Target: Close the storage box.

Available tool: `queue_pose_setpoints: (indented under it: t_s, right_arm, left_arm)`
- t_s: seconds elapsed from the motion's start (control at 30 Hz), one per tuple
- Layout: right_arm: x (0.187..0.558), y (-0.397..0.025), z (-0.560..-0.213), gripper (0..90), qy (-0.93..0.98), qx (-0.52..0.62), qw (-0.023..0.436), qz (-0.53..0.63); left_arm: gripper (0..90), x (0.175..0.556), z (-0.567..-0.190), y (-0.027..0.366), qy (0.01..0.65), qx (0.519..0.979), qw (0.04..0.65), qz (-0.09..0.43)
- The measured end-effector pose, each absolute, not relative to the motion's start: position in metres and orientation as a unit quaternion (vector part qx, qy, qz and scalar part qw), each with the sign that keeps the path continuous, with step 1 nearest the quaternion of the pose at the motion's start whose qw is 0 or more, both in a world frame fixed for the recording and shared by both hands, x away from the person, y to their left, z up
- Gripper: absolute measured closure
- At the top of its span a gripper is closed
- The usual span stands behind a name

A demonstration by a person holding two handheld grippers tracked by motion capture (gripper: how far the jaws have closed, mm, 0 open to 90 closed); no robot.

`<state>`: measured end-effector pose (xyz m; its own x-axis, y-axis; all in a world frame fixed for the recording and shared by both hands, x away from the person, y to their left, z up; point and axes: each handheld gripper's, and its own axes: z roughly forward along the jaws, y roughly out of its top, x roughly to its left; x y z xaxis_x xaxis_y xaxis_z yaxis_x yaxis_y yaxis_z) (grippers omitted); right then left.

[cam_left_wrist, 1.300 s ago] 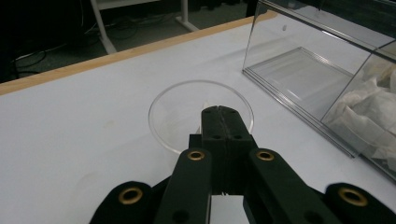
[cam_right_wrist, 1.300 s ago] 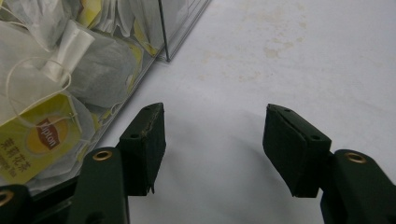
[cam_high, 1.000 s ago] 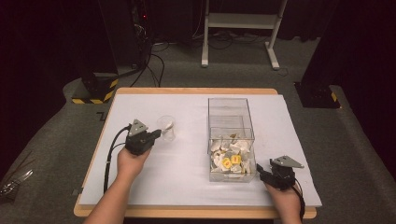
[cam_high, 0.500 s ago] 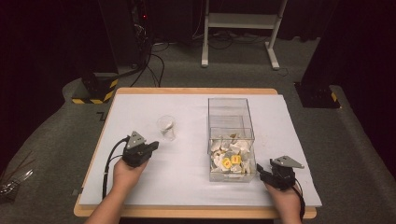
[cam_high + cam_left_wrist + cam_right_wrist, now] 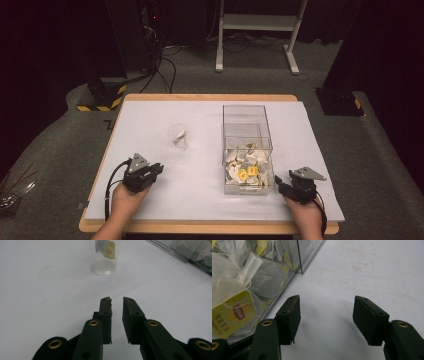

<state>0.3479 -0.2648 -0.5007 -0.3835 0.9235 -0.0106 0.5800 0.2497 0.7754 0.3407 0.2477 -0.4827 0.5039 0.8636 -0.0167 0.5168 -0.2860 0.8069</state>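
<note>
I see the white table [image 5: 165, 200] bearing a clear box [image 5: 247, 145] whose near compartment holds heaped tea bags [image 5: 247, 167] — 2 yellow tags face up. Left of the box, well apart, stands a small clear glass [image 5: 179, 137], upright, with 1 tea bag [image 5: 106, 246] inside it. My left gripper [image 5: 149, 172] rests near the front-left edge, the glass straight ahead of it; its jaws stand narrowly parted, holding nothing. My right gripper [image 5: 281, 186] lies just beside the box's front-right corner — jaws wide apart, empty, over bare tabletop.
</note>
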Motion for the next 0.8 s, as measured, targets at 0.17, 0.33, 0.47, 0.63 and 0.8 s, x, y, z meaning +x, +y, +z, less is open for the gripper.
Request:
queue_pose_setpoints:
  t_s: [0.17, 0.33, 0.47, 0.63, 0.8]
  right_arm:
    - [0.347, -0.265, -0.5, 38.7, 0.75, 0.502, 0.243, 0.356]
    - [0.346, -0.265, -0.5, 38.0, 0.75, 0.497, 0.247, 0.36]
    - [0.344, -0.266, -0.498, 36.7, 0.748, 0.498, 0.244, 0.364]
    - [0.339, -0.268, -0.496, 34.0, 0.745, 0.496, 0.244, 0.372]
    - [0.334, -0.267, -0.49, 32.4, 0.741, 0.495, 0.248, 0.38]
  left_arm:
    - [64.6, 0.336, -0.494, 0.252, 0.459, 0.766, 0.386, 0.229]
    - [44.9, 0.335, -0.501, 0.252, 0.481, 0.762, 0.361, 0.241]
    - [33.7, 0.335, -0.505, 0.252, 0.489, 0.765, 0.347, 0.235]
    - [26.2, 0.336, -0.507, 0.25, 0.485, 0.772, 0.333, 0.238]
    - [20.7, 0.338, -0.508, 0.254, 0.482, 0.776, 0.351, 0.206]
